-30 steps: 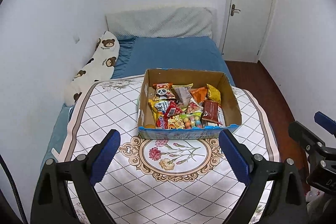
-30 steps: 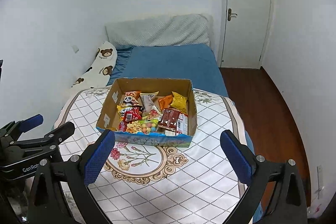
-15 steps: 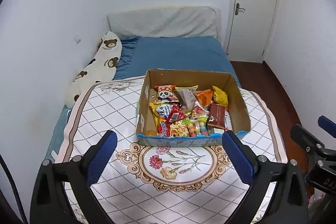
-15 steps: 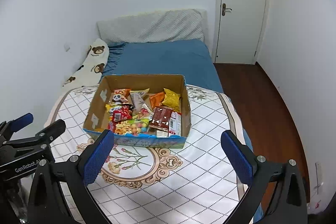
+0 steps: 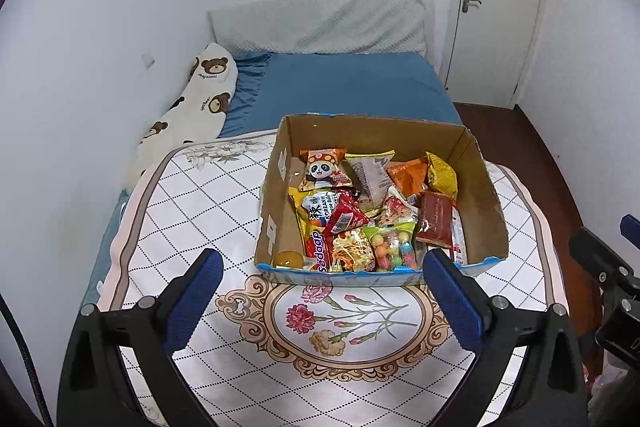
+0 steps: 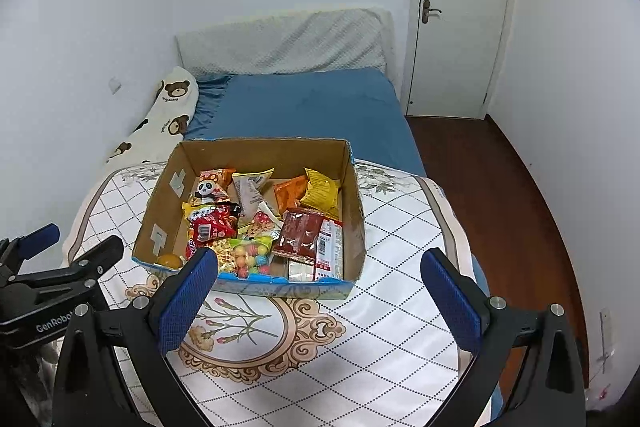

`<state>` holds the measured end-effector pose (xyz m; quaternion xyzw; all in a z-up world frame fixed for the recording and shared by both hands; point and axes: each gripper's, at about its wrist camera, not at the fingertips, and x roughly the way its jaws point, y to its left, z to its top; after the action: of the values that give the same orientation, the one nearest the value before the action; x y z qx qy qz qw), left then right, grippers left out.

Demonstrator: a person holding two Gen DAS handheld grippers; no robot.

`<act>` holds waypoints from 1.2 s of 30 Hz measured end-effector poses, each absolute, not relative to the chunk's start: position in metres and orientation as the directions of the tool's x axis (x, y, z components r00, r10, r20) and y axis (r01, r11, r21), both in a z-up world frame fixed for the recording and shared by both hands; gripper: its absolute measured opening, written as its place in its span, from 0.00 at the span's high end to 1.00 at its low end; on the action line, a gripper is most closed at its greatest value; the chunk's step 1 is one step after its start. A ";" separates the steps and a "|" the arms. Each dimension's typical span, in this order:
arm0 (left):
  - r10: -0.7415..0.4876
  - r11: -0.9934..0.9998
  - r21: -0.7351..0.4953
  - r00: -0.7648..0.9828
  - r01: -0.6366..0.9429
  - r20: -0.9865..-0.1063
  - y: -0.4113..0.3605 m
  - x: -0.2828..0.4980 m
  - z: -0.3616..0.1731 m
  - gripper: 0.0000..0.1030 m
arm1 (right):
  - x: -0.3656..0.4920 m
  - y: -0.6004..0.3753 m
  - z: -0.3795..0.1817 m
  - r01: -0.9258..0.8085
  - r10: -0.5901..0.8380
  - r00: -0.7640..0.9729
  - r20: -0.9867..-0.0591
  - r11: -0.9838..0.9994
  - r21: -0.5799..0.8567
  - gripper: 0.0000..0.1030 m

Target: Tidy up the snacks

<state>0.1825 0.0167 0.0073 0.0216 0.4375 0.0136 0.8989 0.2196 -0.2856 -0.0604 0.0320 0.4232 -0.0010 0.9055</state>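
An open cardboard box (image 5: 486, 203) (image 6: 356, 211) stands on a round table with a patterned cloth (image 5: 200, 227) (image 6: 400, 307). It holds several snack packets: a panda packet (image 5: 323, 169) (image 6: 206, 187), a red packet (image 5: 346, 217) (image 6: 210, 227), a bag of coloured candy balls (image 5: 392, 245) (image 6: 250, 255), a brown packet (image 5: 436, 219) (image 6: 300, 233) and a yellow packet (image 5: 442, 173) (image 6: 320, 193). My left gripper (image 5: 320, 299) is open and empty, in front of the box. My right gripper (image 6: 320, 297) is open and empty, at the box's near edge.
A bed with a blue sheet (image 5: 344, 83) (image 6: 304, 107) and a bear-print pillow (image 5: 192, 107) (image 6: 160, 123) lies behind the table. A closed white door (image 5: 500, 7) (image 6: 460, 11) and wooden floor (image 6: 500, 207) are at the right.
Both grippers have moved closer to the box, which now looks larger in both views. Both stay open and empty.
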 end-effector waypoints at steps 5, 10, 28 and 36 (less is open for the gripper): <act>0.052 0.998 0.056 0.609 -0.013 -0.792 0.019 0.187 0.002 0.01 | 0.225 -0.283 -0.068 0.030 0.025 0.631 -0.775 0.998 0.057 0.00; 0.056 0.998 0.061 0.606 -0.012 -0.794 0.020 0.189 -0.001 0.01 | 0.227 -0.281 -0.074 0.031 0.018 0.623 -0.782 0.998 0.049 0.00; 0.052 0.998 0.063 0.605 -0.003 -0.795 0.018 0.188 -0.001 0.01 | 0.227 -0.279 -0.076 0.029 0.020 0.617 -0.787 0.998 0.048 0.00; 0.050 0.998 0.068 0.608 0.008 -0.793 0.015 0.184 0.001 0.01 | 0.225 -0.283 -0.078 0.039 0.014 0.616 -0.788 0.998 0.049 0.00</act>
<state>0.1845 0.0150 0.0012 0.0324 0.4427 0.0116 0.8960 0.2255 -0.2830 -0.0777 0.0304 0.4383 -0.0068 0.8983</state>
